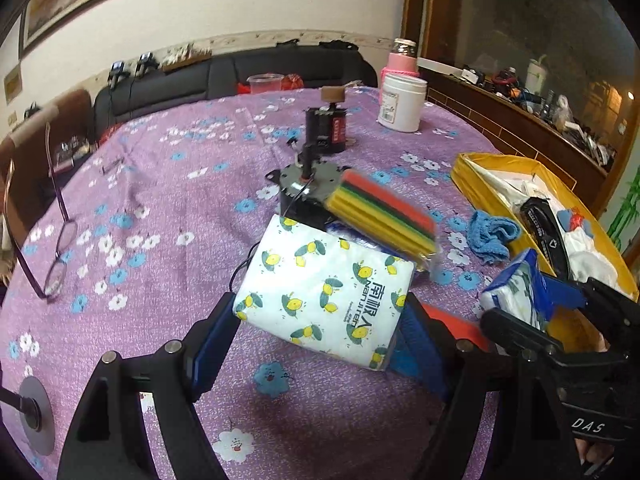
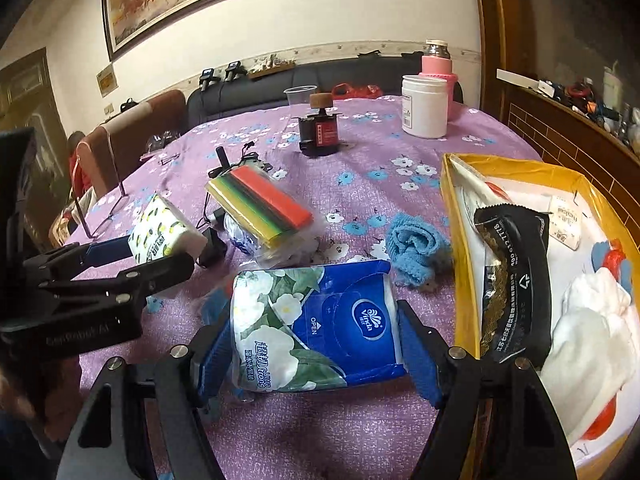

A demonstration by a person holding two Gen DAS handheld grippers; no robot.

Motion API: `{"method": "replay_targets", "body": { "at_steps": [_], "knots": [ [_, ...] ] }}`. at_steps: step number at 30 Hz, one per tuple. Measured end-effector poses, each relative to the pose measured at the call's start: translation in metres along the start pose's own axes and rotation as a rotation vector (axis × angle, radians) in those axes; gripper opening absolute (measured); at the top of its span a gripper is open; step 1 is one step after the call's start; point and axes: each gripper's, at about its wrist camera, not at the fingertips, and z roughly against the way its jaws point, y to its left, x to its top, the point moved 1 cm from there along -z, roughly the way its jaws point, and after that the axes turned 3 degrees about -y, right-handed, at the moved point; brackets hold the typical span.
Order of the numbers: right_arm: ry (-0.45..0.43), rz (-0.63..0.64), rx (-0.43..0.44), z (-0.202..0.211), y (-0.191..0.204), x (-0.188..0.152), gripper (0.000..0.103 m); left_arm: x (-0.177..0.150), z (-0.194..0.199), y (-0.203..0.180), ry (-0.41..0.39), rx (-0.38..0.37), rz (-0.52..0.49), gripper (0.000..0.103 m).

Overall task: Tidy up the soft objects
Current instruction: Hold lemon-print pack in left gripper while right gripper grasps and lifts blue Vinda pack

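Our left tool (image 1: 322, 326) grips the lemon tissue pack (image 1: 326, 294), our right tool (image 2: 316, 350) the blue tissue pack (image 2: 316, 328). Both soft packs could slip; the box (image 2: 454, 248), at right, probably looks crowded.

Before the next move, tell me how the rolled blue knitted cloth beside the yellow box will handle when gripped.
The rolled blue knitted cloth probably goes floppy and unrolls, since it lies loosely bunched. It looks light and soft. Its fuzzy knit likely won't slip.
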Motion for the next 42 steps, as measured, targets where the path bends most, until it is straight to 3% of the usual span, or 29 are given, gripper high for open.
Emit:
{"method": "replay_targets", "body": {
  "at_steps": [11, 30, 37, 42],
  "knots": [
    [-0.031, -0.037, -0.047, 0.005, -0.006, 0.0, 0.079, -0.001, 0.016, -0.019, -0.116, 0.065, -0.098, 0.079],
    [-0.063, -0.049, -0.102, 0.01, -0.011, -0.001, 0.079, 0.001, 0.018, -0.017, -0.14, 0.099, -0.1, 0.079],
    [-0.029, -0.05, -0.102, 0.003, -0.012, 0.0, 0.079, 0.0, 0.015, -0.019, -0.125, 0.088, -0.111, 0.079],
    [-0.05, -0.035, -0.094, 0.007, -0.009, -0.001, 0.079, 0.0, 0.018, -0.019, -0.129, 0.064, -0.107, 0.079]
  ]
}}
